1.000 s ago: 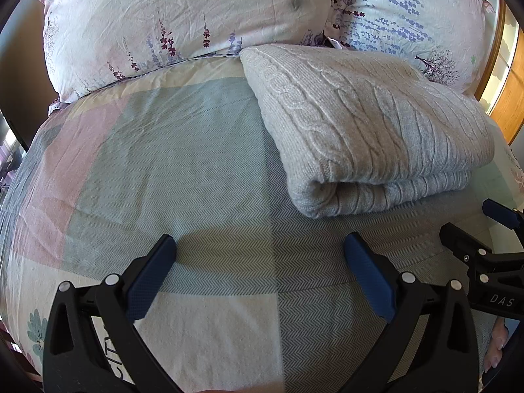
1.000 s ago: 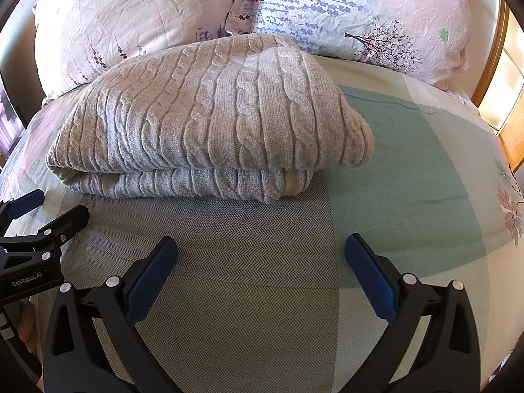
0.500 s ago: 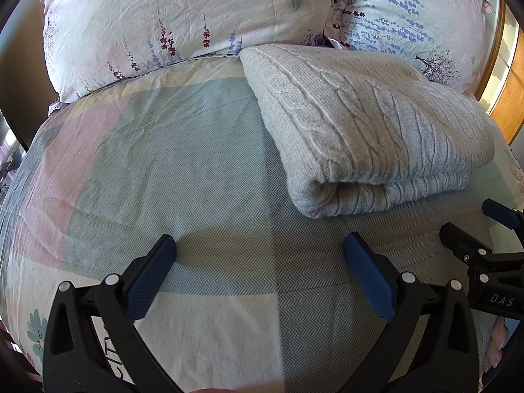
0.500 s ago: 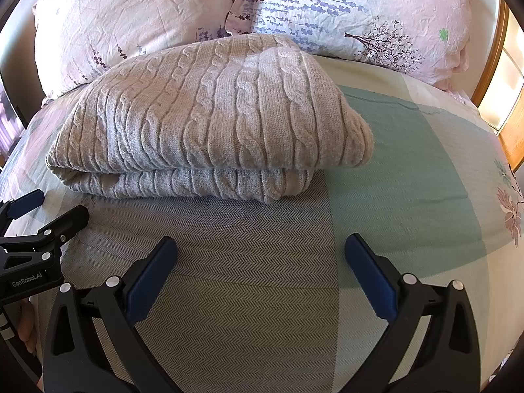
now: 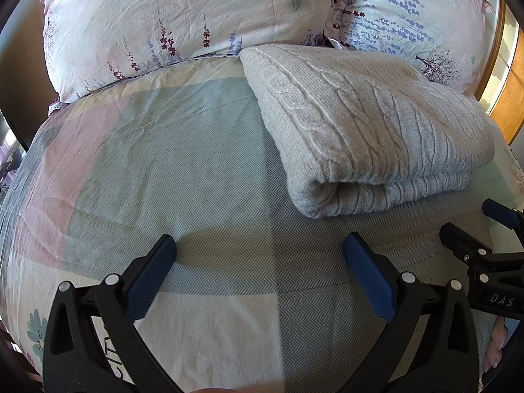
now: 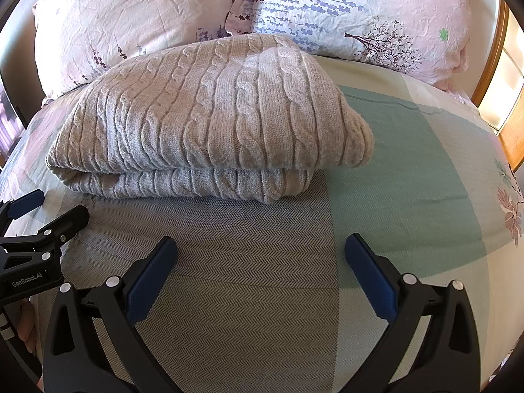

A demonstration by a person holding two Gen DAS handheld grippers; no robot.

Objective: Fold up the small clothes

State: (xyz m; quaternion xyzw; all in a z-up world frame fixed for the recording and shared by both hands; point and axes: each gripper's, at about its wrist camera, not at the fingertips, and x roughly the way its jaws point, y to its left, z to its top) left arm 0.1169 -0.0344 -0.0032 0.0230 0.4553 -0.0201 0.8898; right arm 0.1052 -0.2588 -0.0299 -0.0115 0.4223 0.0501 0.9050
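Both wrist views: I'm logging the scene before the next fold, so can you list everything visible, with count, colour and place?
sweater: one, light grey cable knit, folded, lying on the bedspread just in front of the pillows
pillows: two, pale pink with purple floral print, side by side at the head of the bed
bedspread: one, patchwork of green, grey herringbone, pink and cream, covering the bed
bed frame: one, wooden, orange-brown, at the right edge
left hand-held gripper: one, black with blue pads, open, above the bedspread short of the sweater
right hand-held gripper: one, black with blue pads, open, above the bedspread short of the sweater
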